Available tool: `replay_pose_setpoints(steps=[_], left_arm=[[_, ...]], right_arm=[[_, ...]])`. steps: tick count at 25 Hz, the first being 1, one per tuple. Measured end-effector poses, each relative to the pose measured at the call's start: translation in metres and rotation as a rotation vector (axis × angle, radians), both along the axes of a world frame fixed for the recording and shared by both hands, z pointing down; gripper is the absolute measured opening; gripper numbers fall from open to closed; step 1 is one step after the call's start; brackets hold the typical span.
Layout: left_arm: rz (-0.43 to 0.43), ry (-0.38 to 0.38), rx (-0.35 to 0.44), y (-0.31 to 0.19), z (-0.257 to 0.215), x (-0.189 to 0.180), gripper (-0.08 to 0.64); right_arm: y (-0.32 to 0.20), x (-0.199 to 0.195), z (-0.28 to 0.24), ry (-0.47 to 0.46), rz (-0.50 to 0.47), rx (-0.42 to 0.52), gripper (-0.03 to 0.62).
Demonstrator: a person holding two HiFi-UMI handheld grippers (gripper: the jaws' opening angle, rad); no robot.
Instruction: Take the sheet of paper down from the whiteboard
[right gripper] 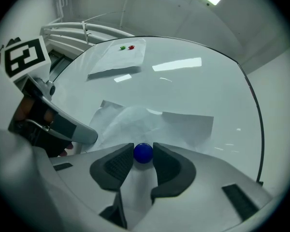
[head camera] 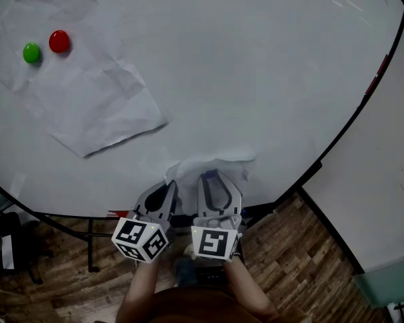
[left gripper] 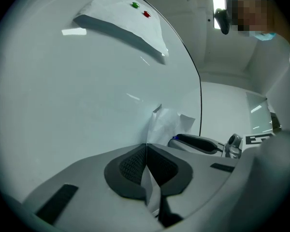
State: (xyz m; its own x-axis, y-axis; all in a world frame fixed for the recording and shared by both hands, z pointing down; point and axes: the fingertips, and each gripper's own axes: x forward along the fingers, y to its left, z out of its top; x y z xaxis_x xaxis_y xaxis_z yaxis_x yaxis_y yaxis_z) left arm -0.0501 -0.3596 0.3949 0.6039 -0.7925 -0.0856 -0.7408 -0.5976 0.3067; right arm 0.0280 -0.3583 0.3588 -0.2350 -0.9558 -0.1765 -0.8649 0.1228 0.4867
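A crumpled white sheet of paper [head camera: 212, 165] lies against the whiteboard [head camera: 269, 73] near its lower edge. My left gripper [head camera: 167, 188] is shut on the sheet's left edge; in the left gripper view the paper [left gripper: 166, 124] runs in between the closed pads [left gripper: 135, 163]. My right gripper [head camera: 215, 179] is right beside it. In the right gripper view a round blue magnet [right gripper: 143, 152] sits on the paper [right gripper: 154, 122], with the right gripper [right gripper: 143, 159] shut on it, a pad pressing each side.
A second, larger sheet [head camera: 87, 93] hangs at the upper left of the board under a green magnet [head camera: 31, 52] and a red magnet [head camera: 59, 41]. The board's black rim [head camera: 353, 123] curves down the right. Wooden floor [head camera: 289, 261] lies below.
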Motion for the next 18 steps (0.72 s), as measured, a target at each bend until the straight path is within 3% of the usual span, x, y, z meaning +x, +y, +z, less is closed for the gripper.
replay_pose_setpoints(steps=[7,18], left_arm=[[0.027,0.086,-0.037,-0.001,0.000,0.000,0.025],[0.041,0.107,-0.046,0.003,-0.002,0.000,0.024]], right_arm=[[0.009,-0.002,0.000,0.012,-0.021,-0.011,0.133],[0.015,0.001,0.007,0.005,-0.021,-0.030,0.133]])
